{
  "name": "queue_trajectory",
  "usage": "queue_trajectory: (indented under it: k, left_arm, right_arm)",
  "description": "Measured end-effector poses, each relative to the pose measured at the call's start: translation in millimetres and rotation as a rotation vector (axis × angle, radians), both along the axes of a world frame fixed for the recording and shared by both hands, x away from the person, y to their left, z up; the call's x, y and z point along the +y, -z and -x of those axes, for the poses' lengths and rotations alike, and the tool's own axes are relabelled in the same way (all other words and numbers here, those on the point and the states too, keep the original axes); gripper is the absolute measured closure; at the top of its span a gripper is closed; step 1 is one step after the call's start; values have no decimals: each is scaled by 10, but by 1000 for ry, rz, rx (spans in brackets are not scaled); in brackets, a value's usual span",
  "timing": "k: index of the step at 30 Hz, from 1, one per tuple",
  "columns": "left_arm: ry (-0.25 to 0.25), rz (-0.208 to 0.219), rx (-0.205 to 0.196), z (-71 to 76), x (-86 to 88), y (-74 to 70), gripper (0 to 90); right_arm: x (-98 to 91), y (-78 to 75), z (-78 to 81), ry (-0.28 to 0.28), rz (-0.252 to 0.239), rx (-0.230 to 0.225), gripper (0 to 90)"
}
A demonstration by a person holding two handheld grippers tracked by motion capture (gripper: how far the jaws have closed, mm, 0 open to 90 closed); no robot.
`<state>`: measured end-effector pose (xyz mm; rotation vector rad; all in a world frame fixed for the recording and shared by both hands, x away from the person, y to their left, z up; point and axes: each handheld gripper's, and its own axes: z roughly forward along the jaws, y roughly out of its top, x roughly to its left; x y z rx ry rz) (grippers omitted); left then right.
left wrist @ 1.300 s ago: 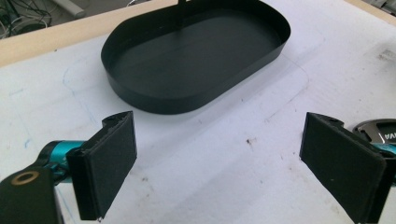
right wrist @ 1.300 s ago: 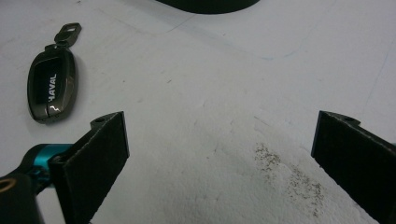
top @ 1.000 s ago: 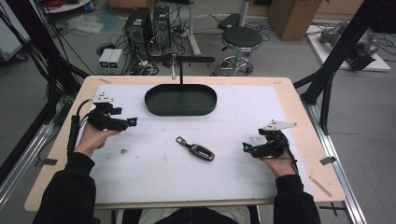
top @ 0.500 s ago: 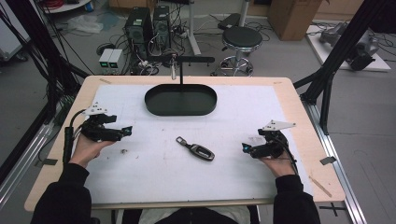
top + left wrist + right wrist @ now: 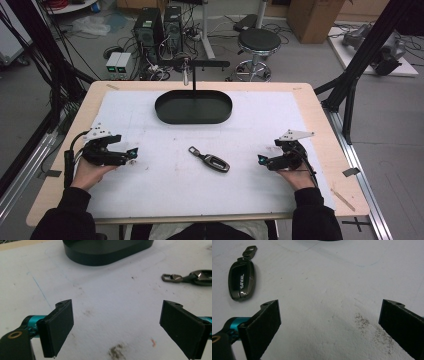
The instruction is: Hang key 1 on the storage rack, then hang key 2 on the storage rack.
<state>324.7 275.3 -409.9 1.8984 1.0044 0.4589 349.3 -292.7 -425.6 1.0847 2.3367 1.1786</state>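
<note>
Black sleeves, black grippers (image 5: 131, 153) with flat dark pads (image 5: 59, 326) (teal fittings behind), grey plates, apparently black cables.

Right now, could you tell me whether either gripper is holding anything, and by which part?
Nothing is held. The left gripper and right gripper are both open over the white mat; the car key fob lies untouched between them.

The black tray (image 5: 107, 251) is cut off by the left gripper view's top edge, the key fob (image 5: 197, 277) by its right.
</note>
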Motion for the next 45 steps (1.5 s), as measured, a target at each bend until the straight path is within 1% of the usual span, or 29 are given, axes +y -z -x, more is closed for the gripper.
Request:
queue_trajectory:
  k: [2,4,6,8,10,15,20,24,25,31,34,36,38,41,43,45]
  left_arm:
    - [-3,8,4,56,13,56,123]
    - [-6,8,8,75,28,94,123]
    - [-10,9,11,88,37,124,123]
    - [-9,8,7,100,37,131,123]
    - [-9,10,5,114,33,136,123]
    - [-6,7,1,138,50,158,123]
    - [-15,11,-5,163,59,173,123]
    - [-14,0,-3,192,66,205,123]
    - [-15,-1,-3,198,68,210,123]
    - [-23,-3,-8,218,85,215,123]
    - [-25,-16,-9,222,76,228,123]
    - [-17,-22,-10,225,69,228,123]
    - [-21,-22,-14,225,64,226,123]
    - [-19,-24,-11,218,65,233,123]
    - [-18,-22,-13,219,68,231,123]
    - [-17,-21,-17,222,72,228,123]
  right_arm:
    - [7,9,-7,-4,4,4,32]
    - [12,8,-12,-2,6,10,32]
    - [27,-3,-26,-6,-3,11,31]
    - [59,-13,-48,-22,-21,35,23]
    - [110,-28,-63,-30,-5,34,23]
    - [302,-107,-140,-65,16,51,23]
    - [497,-161,-227,-98,45,66,23]
    - [636,-205,-278,-117,51,70,23]
    - [671,-218,-285,-118,49,78,23]
    - [864,-276,-358,-142,55,89,23]
    - [996,-304,-385,-169,66,93,23]
    - [1071,-326,-397,-186,81,89,24]
    - [1151,-349,-411,-199,87,87,24]
    - [1244,-350,-448,-202,99,100,24]
    - [1297,-332,-474,-208,108,107,24]
    - [1375,-302,-490,-214,120,122,24]
